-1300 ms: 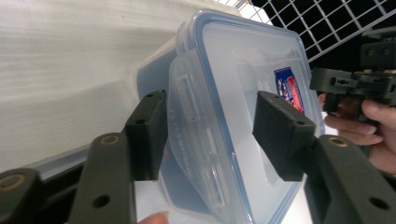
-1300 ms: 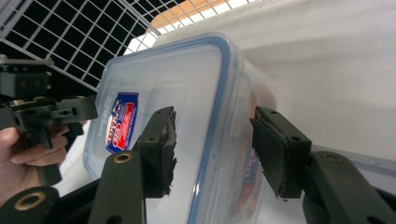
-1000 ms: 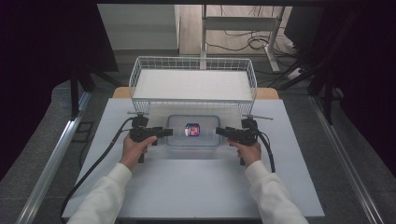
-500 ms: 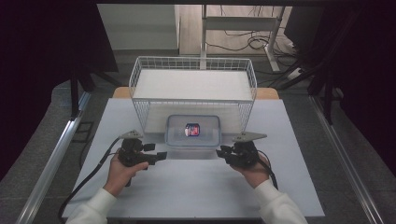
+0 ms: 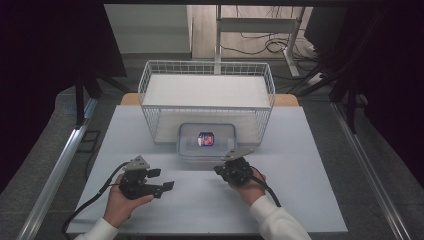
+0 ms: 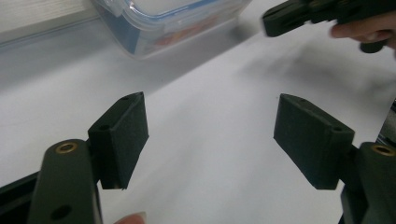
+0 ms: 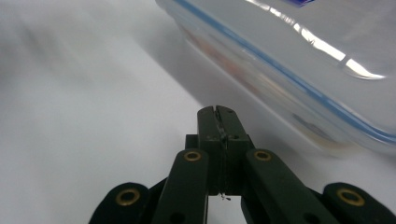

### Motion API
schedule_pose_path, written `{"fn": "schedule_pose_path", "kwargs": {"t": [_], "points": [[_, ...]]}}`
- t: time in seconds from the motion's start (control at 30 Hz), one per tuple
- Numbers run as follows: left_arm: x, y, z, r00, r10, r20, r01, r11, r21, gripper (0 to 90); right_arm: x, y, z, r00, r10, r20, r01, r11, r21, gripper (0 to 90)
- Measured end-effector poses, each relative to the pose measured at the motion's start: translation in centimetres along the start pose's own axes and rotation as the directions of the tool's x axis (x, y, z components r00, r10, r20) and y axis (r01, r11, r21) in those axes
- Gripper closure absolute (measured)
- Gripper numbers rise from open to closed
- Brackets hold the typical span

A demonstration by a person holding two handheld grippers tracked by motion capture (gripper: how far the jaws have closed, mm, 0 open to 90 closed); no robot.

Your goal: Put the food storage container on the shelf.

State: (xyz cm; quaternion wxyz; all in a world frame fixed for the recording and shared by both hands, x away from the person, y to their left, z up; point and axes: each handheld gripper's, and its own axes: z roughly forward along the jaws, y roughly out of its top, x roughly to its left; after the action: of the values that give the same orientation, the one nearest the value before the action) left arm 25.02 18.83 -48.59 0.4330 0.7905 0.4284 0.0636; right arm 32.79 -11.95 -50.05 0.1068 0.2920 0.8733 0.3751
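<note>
A clear plastic container (image 5: 206, 131) with a blue-sealed lid sits on the white table, its back tucked against the wire basket (image 5: 150, 107). A small red and blue item (image 5: 205, 139) shows through the lid. My left gripper (image 5: 162, 179) lies near the front left, pointing right. It is open and empty (image 6: 212, 135), and its jaws have just opened slightly wider. My right gripper (image 5: 218, 171) hovers just in front of the container. Its jaws have just been closing and now meet with nothing between them (image 7: 218, 116). The container's side (image 7: 303, 60) passes close by on the right.
The white wire basket stands at the back of the table (image 5: 310, 165) with a white sheet in its bottom. Black cables trail from both grippers toward the near edge. In the left gripper view, the right gripper (image 6: 280, 18) is across the table beside the container (image 6: 159, 23).
Both hands have drawn back from the container's sides toward the near edge. The right gripper's jaws have closed. The container has stayed in place.
</note>
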Motion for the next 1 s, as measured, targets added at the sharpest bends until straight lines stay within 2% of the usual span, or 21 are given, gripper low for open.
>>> {"fn": "schedule_pose_path", "kwargs": {"t": [0.13, 0.27, 0.33, 0.5, 0.63, 0.7, 0.8, 1.0], "points": [[-0.2, -0.2, -0.3, 1.0000, 0.008, 0.001, -0.008, 1.0000, -0.004, 25.6, 0.5, 0.5, 2.4, 0.9988, -0.031, 0.037, 0.030, 0.999, 0.033, 88.7], [0.0, -0.4, -0.2, 1.0000, 0.004, 0.001, -0.004, 1.0000, 0.006, 25.5, 0.3, 0.9, 3.1, 0.9975, -0.023, 0.066, 0.021, 0.999, 0.025, 88.8], [0.0, -0.5, 0.1, 1.0000, 0.005, 0.007, -0.005, 0.9999, 0.016, 25.5, 0.0, 1.1, 4.0, 0.9949, -0.028, 0.097, 0.026, 0.999, 0.030, 88.9], [0.0, -0.5, 0.1, 0.9999, 0.000, 0.014, 0.000, 0.9998, 0.018, 25.1, -0.2, 1.2, 4.8, 0.9933, -0.031, 0.111, 0.027, 0.999, 0.040, 88.9], [0.2, -0.5, 0.1, 0.9998, -0.011, 0.019, 0.011, 0.9998, 0.018, 25.1, -0.1, 1.3, 4.8, 0.9930, -0.037, 0.112, 0.033, 0.999, 0.037, 88.9], [0.2, -0.5, 0.1, 0.9996, -0.017, 0.025, 0.016, 0.9996, 0.021, 25.1, -0.2, 1.7, 4.5, 0.9928, -0.028, 0.116, 0.027, 1.000, 0.010, 88.9], [0.2, -0.5, 0.1, 0.9994, -0.019, 0.027, 0.019, 0.9996, 0.021, 25.1, -0.3, 2.0, 4.3, 0.9939, -0.019, 0.109, 0.019, 1.000, -0.002, 89.0], [0.3, -0.6, 0.1, 0.9985, -0.038, 0.039, 0.037, 0.9992, 0.017, 25.1, -0.2, 2.4, 4.5, 0.9929, -0.013, 0.118, 0.013, 1.000, 0.000, 89.0]]}}
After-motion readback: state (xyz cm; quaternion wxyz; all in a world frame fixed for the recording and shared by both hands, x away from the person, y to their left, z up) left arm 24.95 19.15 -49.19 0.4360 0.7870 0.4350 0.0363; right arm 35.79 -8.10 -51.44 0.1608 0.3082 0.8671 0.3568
